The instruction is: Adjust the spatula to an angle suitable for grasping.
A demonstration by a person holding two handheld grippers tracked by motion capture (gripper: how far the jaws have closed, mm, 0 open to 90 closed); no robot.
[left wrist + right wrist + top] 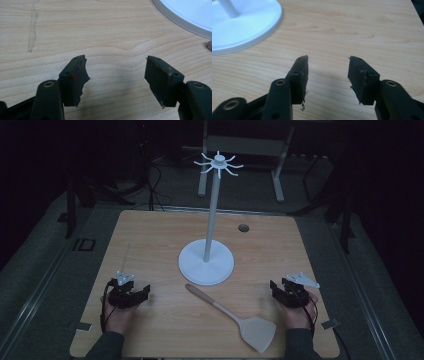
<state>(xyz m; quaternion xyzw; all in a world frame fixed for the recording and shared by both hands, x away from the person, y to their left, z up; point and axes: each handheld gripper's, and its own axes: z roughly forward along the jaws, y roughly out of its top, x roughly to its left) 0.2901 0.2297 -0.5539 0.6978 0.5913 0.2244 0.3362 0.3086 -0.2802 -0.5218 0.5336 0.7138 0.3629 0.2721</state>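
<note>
In the left gripper view, the white stand base (190,15) was cut off by the top and right edges, and the spatula's handle tip (209,45) barely entered at the right edge. In the right gripper view, the base's far left part ran out of frame.
</note>
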